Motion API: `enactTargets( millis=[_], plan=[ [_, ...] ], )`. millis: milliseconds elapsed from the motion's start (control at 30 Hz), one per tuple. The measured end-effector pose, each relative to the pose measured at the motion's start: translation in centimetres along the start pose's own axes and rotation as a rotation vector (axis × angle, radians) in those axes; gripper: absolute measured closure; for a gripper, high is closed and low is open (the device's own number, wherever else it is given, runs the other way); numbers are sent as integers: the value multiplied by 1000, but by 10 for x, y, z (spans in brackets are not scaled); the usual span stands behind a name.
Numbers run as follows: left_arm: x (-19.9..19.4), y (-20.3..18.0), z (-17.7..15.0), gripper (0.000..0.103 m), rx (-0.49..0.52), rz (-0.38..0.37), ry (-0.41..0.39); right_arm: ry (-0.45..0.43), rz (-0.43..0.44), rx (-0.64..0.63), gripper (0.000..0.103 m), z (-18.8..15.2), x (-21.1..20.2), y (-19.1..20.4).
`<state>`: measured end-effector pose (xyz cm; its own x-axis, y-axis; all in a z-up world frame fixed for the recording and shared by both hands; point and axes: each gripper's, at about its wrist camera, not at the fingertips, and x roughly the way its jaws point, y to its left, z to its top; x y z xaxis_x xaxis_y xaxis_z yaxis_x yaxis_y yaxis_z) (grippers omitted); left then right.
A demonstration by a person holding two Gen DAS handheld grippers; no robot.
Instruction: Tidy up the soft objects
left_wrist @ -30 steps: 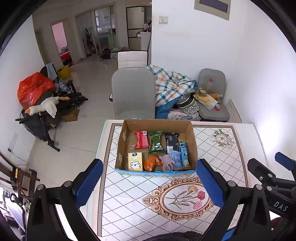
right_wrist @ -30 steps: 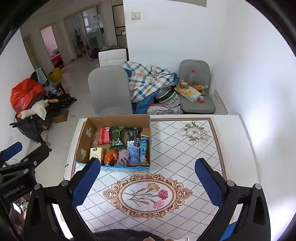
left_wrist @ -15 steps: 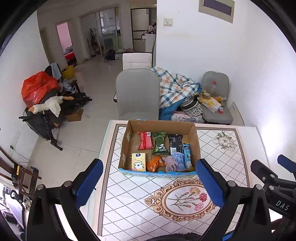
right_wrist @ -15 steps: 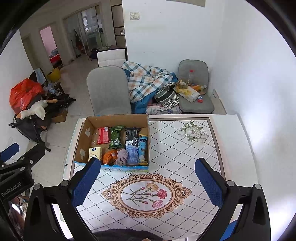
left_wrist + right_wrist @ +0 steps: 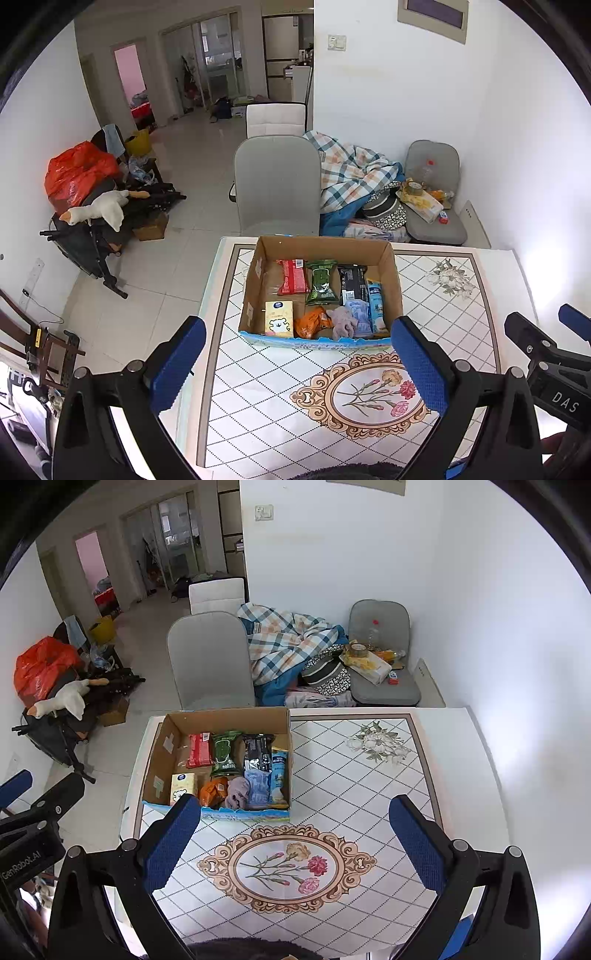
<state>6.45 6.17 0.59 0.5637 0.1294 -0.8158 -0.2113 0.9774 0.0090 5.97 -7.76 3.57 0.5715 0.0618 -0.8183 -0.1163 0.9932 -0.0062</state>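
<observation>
An open cardboard box (image 5: 394,280) (image 5: 159,753) stands on the patterned table (image 5: 280,384) (image 5: 354,775). It holds red (image 5: 293,276), green (image 5: 320,281) and black (image 5: 351,283) soft packets, a yellow tissue pack (image 5: 279,319), an orange bag (image 5: 312,322), a purple cloth (image 5: 343,322) and blue packs (image 5: 375,302). My left gripper (image 5: 295,363) is open and empty, high above the table's near side. My right gripper (image 5: 293,840) is open and empty, to the right of it.
A grey chair (image 5: 277,184) stands behind the table. A plaid blanket (image 5: 351,170) and a second chair with clutter (image 5: 432,195) are at the back right. A stroller with a toy goose (image 5: 96,210) is at the left. A white wall is on the right.
Both grippers have risen and drawn back a little from the box. Both stayed open and empty. The box contents have not moved.
</observation>
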Motion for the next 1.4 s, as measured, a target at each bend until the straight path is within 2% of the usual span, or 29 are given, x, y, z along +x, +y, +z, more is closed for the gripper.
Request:
enactTargets(
  millis=[1200,1400],
  plan=[
    [-1,9,-2,0,-6,7,2,-8,-31,-11,0,2,-7,-1],
    [-3,12,-12,0,-4,5,3,-4,-24,-9,0,0,-8,-1]
  ],
)
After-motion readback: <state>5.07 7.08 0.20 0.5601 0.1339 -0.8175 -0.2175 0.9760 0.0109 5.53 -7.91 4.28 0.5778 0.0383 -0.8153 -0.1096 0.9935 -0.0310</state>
